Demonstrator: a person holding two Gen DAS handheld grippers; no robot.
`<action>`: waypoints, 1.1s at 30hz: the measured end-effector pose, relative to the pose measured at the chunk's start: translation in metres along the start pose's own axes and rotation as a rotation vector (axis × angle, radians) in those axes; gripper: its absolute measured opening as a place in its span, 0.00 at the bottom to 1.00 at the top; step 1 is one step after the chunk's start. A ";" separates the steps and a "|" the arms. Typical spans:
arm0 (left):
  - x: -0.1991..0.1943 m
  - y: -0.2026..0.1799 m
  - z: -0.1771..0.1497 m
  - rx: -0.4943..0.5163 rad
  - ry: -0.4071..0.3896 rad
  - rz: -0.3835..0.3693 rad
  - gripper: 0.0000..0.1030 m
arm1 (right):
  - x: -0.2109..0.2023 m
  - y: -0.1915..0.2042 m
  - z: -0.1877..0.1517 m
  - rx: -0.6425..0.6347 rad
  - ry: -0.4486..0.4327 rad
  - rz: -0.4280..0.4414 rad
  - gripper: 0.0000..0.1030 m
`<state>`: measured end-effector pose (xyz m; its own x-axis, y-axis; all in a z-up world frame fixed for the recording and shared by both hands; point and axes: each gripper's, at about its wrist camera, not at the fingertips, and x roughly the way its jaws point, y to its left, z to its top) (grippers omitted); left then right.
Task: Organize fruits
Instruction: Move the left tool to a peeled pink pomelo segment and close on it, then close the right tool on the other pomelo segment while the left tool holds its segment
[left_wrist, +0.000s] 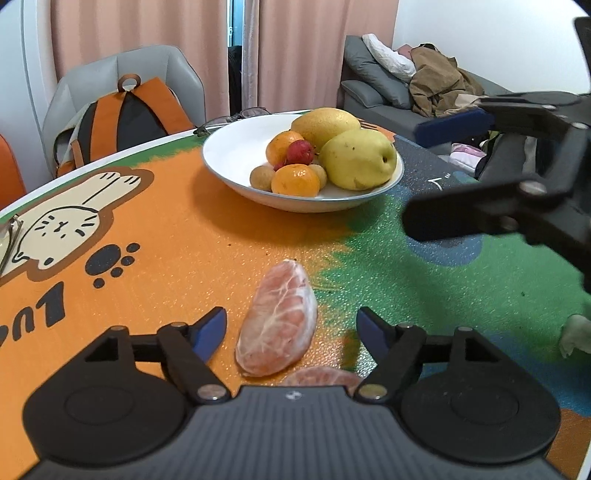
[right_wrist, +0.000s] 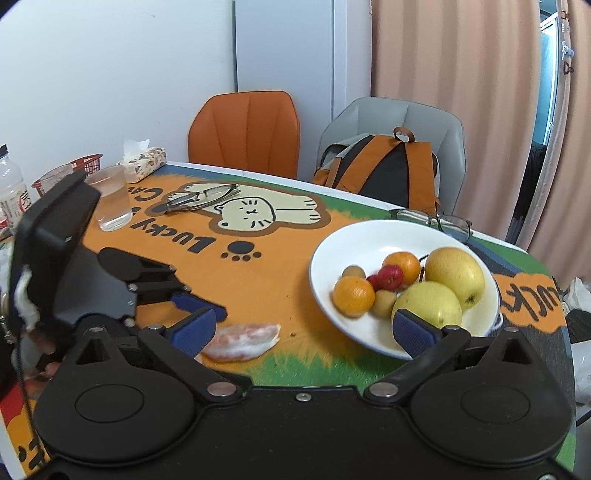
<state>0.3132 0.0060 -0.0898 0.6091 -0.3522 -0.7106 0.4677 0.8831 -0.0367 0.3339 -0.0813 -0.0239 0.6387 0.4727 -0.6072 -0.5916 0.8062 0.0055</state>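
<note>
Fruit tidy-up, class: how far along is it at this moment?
Done: the bowl already holds pears, oranges and small fruits. In hand: nothing; the left gripper sits open around a peeled segment on the table, the right gripper open. Left: that segment and a second piece beneath the left gripper.

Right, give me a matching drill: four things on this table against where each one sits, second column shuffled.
1. peeled citrus segment
2. red fruit
3. glass of water
4. folded glasses

a. lying on the cat drawing
b. in the white bowl among the oranges
c. between the left gripper fingers
d. beside the tissue box

Pairs: 1-c, 2-b, 3-d, 4-a
</note>
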 end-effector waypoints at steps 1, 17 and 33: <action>0.001 0.000 -0.001 0.003 0.000 0.004 0.72 | -0.002 0.001 -0.003 0.003 0.000 0.001 1.00; 0.000 -0.003 0.003 -0.002 -0.014 0.053 0.38 | -0.015 0.022 -0.051 0.067 0.066 0.023 1.00; -0.012 -0.003 0.006 -0.004 -0.062 0.060 0.23 | -0.004 0.047 -0.064 0.090 0.091 0.044 1.00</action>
<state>0.3081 0.0059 -0.0770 0.6746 -0.3168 -0.6668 0.4263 0.9046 0.0016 0.2719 -0.0682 -0.0725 0.5635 0.4774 -0.6742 -0.5689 0.8160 0.1023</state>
